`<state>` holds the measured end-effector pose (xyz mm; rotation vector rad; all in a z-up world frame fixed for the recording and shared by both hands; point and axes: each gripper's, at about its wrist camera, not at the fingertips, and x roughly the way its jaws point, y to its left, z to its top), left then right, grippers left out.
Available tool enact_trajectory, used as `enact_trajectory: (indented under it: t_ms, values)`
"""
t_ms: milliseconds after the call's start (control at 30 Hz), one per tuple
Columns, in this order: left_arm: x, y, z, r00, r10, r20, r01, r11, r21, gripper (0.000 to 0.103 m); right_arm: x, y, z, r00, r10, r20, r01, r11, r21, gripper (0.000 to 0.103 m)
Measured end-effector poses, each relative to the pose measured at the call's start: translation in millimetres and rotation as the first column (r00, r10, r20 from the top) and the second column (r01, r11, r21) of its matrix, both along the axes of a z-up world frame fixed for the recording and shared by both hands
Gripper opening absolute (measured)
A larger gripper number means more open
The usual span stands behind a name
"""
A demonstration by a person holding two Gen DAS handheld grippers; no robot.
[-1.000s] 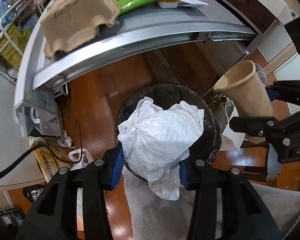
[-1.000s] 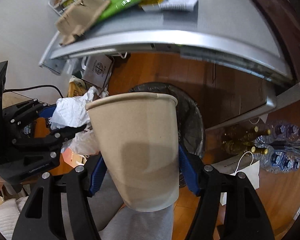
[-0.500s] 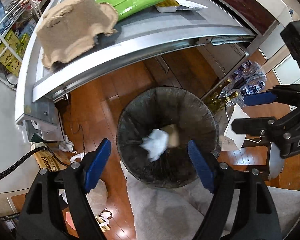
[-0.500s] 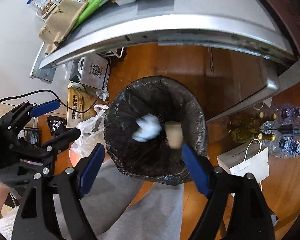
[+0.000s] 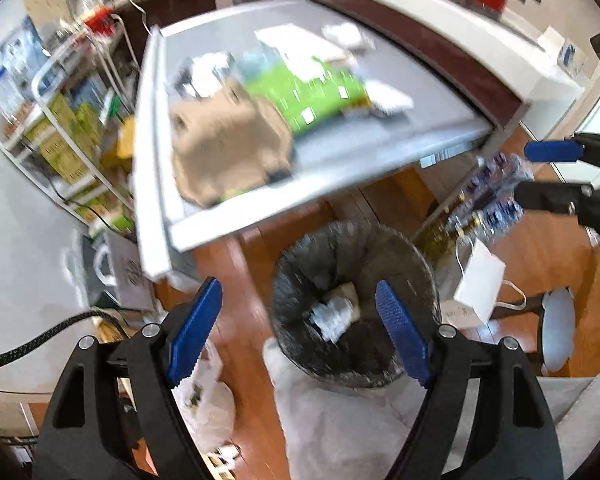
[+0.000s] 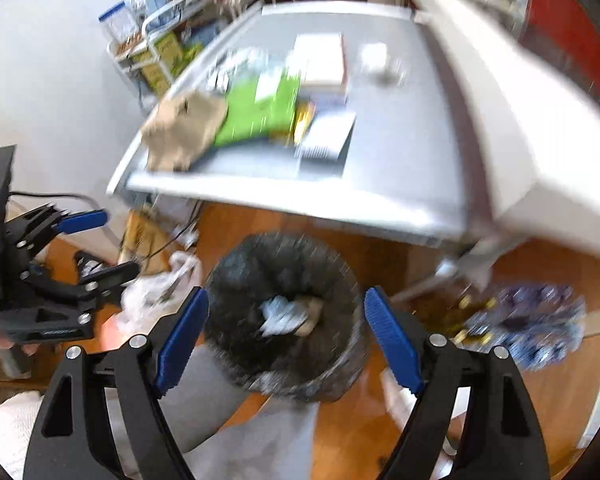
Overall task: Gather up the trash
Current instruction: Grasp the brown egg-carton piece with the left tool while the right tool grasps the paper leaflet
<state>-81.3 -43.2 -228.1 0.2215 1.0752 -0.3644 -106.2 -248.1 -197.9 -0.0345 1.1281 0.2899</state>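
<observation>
Black bin liner [image 5: 364,256], thin crinkled plastic with a dull sheen; inside, white crumpled paper wad [image 5: 332,314] and tan paper cup [image 5: 346,292], matt. Grey worktop [image 5: 400,96], smooth brushed metal. Brown moulded-pulp egg carton [image 5: 228,148], rough, fibrous. Green glossy plastic packet [image 5: 312,96]. Floor [image 5: 252,280] of polished reddish wood. Left tongs [image 5: 298,332] and right tongs [image 6: 286,338]: matt black plastic arms, ribbed blue rubbery pads [image 5: 194,330].

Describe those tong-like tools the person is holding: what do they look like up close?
Each hand-held gripper is a black plastic frame with cut-out arms joined by silver screws, ending in two fingers faced with ribbed blue pads. The left hand-held gripper trails a braided black cable; the right hand-held gripper matches it in build. The person wears light grey trousers.
</observation>
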Motion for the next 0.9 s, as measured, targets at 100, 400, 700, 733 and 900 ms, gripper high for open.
enact_trajectory:
  t_ms: [100, 400, 700, 733, 900]
  values:
    - [14.4, 12.7, 21.5, 0.998, 0.035, 0.050, -0.035, 0.999, -0.018, 0.080, 18.8, -0.5, 19.7, 0.997, -0.042, 0.066, 0.042, 0.999, 0.002, 0.089]
    - [74.7, 33.8, 38.4, 0.978, 0.188, 0.085, -0.183, 0.981, -0.062, 0.088, 86.0, 26.0, 19.9, 0.991, -0.097, 0.094, 0.102, 0.993, -0.053, 0.093]
    - [105.5, 35.7, 12.4, 0.983, 0.186, 0.005, -0.185, 0.981, -0.061, 0.088, 104.8, 33.4, -37.3, 0.995, -0.090, -0.033, 0.085, 0.987, -0.134, 0.083]
    - [107.0, 35.2, 10.1, 0.984, 0.181, 0.000, -0.181, 0.982, -0.058, 0.088, 105.9, 33.5, -42.4, 0.995, -0.085, -0.048, 0.078, 0.988, -0.134, 0.080]
    - [113.6, 27.7, -2.7, 0.988, 0.152, -0.016, -0.153, 0.988, -0.025, 0.088, 112.9, 35.8, -60.0, 0.992, -0.087, -0.096, 0.073, 0.987, -0.140, 0.068]
